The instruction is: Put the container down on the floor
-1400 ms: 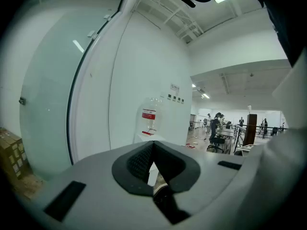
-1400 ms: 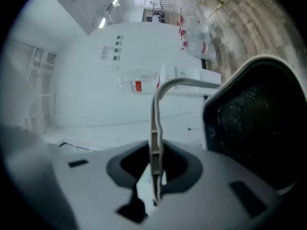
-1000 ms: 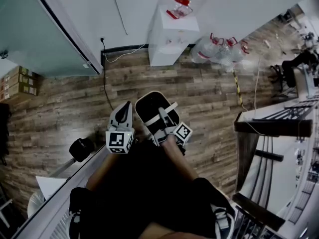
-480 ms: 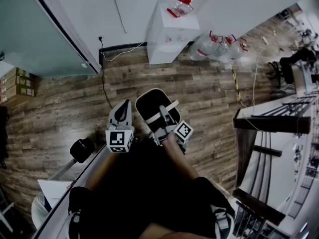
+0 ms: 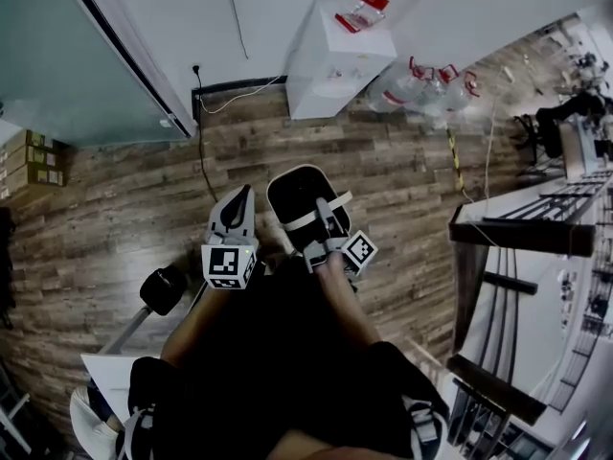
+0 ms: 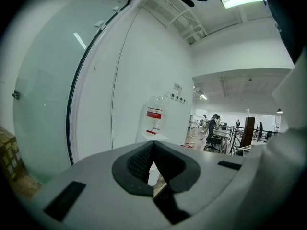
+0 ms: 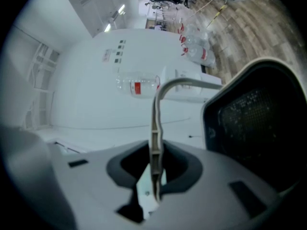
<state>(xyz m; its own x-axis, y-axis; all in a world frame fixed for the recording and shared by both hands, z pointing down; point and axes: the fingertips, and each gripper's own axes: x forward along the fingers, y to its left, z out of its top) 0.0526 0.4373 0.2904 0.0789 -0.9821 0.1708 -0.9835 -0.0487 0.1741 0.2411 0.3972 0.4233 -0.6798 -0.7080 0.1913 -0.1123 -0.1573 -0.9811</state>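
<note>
In the head view a black container (image 5: 295, 197) with a white bail handle (image 5: 319, 215) hangs above the wood floor (image 5: 124, 209), in front of the person's legs. My right gripper (image 5: 329, 241) is shut on that handle. The right gripper view shows the thin white handle (image 7: 155, 128) pinched upright between the right gripper's (image 7: 154, 176) pads, with the dark container (image 7: 259, 123) at the right. My left gripper (image 5: 235, 226) hovers just left of the container, shut and holding nothing; in its own view the left gripper (image 6: 152, 164) has its pads together.
A white water dispenser (image 5: 330, 60) stands against the far wall, with spare water bottles (image 5: 421, 89) beside it. A cable (image 5: 203, 151) trails over the floor. Cardboard boxes (image 5: 29, 166) lie at the left, a black stool (image 5: 163, 288) lower left, a dark desk (image 5: 517, 230) at the right.
Both grippers and the held container have shifted slightly up and right in the head view. The grip on the handle is unchanged.
</note>
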